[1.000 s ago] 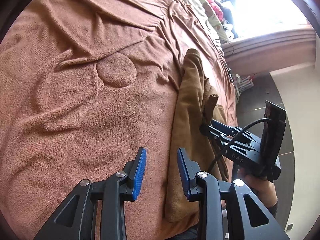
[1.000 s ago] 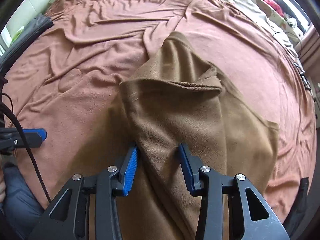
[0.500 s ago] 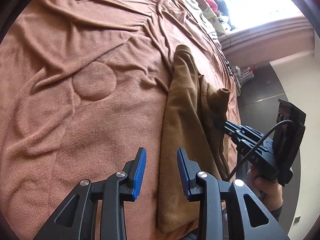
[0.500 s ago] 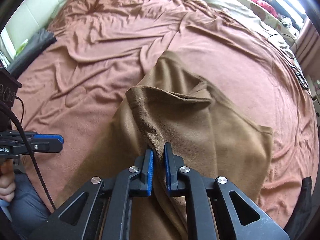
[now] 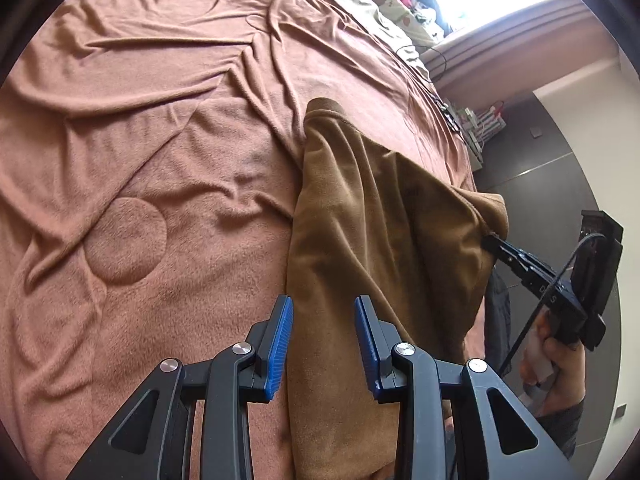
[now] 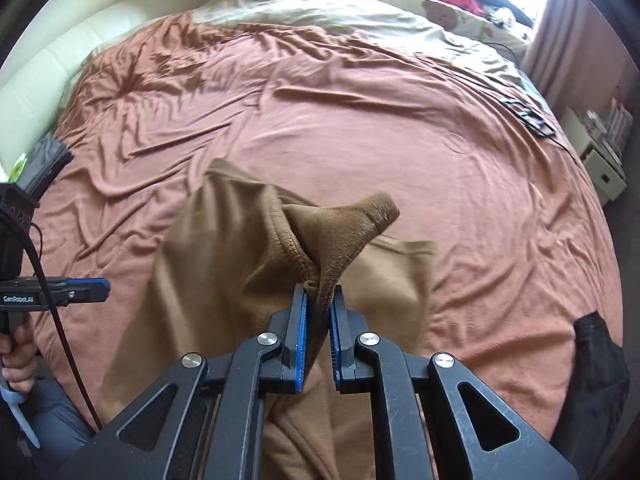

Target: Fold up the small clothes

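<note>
The right tool point(image 6: 318, 300) is clenched on a bunched, stitched edge of the brown garment point(image 6: 224, 264), lifting it so a peak of cloth rises toward 12 o'clock from its blue pads point(image 6: 301, 332). The left tool point(image 5: 324, 344) is released, jaws apart, empty, poised over the garment's near edge.

To fold well, I would carry the lifted edge across in one smooth arc, keep it taut, and set it down square on the flat part. The free tool could pin or take the near edge so the cloth does not drag along.

In the left wrist view the garment runs from just under the open jaws up toward 12 o'clock, its raised corner at 2 o'clock where the other tool holds it. The rest lies on the rumpled pink-brown blanket point(image 5: 168, 128) covering the bed.
</note>
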